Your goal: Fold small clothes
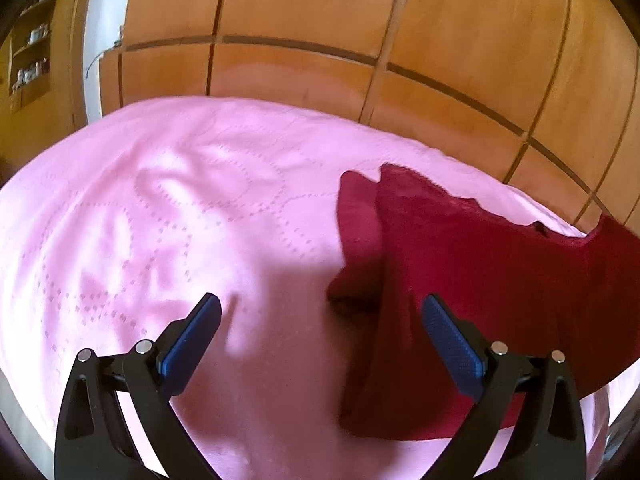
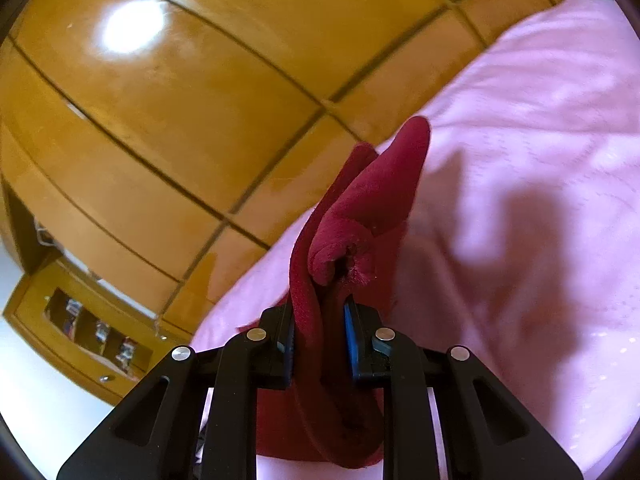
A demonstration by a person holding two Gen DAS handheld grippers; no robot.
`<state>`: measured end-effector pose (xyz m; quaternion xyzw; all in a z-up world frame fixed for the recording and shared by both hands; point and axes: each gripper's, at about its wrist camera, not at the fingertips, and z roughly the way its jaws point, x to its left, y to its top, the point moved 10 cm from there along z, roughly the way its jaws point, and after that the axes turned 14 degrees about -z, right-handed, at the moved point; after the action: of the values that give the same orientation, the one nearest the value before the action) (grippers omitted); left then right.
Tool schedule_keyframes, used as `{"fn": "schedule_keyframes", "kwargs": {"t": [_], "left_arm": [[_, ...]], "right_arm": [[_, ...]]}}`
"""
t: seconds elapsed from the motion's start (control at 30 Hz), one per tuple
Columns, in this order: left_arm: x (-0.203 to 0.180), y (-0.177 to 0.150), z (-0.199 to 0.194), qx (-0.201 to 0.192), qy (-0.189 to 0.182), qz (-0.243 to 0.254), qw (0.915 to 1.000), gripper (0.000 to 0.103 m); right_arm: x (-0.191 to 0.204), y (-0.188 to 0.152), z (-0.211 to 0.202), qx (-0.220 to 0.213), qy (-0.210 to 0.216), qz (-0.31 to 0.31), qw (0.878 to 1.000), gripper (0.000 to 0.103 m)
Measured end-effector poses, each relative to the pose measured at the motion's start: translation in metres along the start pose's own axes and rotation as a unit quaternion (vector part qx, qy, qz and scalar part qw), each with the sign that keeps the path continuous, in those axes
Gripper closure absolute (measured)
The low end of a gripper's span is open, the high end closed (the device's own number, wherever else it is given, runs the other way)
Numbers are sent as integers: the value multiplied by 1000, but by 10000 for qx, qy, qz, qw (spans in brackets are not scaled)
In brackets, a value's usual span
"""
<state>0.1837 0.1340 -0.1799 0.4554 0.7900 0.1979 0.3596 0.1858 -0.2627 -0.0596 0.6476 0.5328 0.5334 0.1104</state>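
Right gripper point(image 2: 320, 320), jaws closed on a bunched fold of the red garment point(image 2: 372, 200). Left gripper point(image 1: 320, 312), jaws wide apart and empty, above the pink bedspread point(image 1: 160, 200); garment lies to its right.

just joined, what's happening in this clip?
A person with two handheld grippers is folding a dark red garment on a pink quilted bedspread. The right gripper is shut on a bunched part of the fabric, which stands up between its fingers. The left gripper is open and holds nothing, with the garment's left edge lying just ahead of it. The garment is partly doubled over near that edge but still rumpled, so the fold looks unfinished. Wooden wardrobe doors stand behind the bed.
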Motion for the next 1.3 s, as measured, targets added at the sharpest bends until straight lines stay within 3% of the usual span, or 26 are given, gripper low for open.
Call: {"fn": "schedule_keyframes", "kwargs": {"t": [0.23,0.43,0.73,0.93,1.03,1.13,1.2,1.3], "left_arm": [[19,-4,3,144,67,-149,9998,3],[36,2,-5,129,-31,-417,9990,3],[65,2,-14,109,36,-798,9967,3],[65,1,-19,117,-88,-897,9959,3],[58,4,-21,179,-328,-994,9943,3],[46,8,-22,240,-666,-1081,9916,3],[37,11,-21,342,-899,-1150,9887,3],[24,17,-19,497,-1256,-1346,9817,3]], "right_arm": [[64,6,16,42,439,-445,9980,84],[120,-8,52,426,803,-934,9915,84],[175,-81,133,1356,1116,-1564,9720,84],[189,-148,161,2046,985,-2242,9477,84],[184,-165,163,2197,876,-2471,9397,72],[189,-166,154,2187,1228,-2258,9413,57],[189,-163,142,2085,1437,-2087,9446,42],[187,-147,118,1685,1502,-1825,9569,33]]}}
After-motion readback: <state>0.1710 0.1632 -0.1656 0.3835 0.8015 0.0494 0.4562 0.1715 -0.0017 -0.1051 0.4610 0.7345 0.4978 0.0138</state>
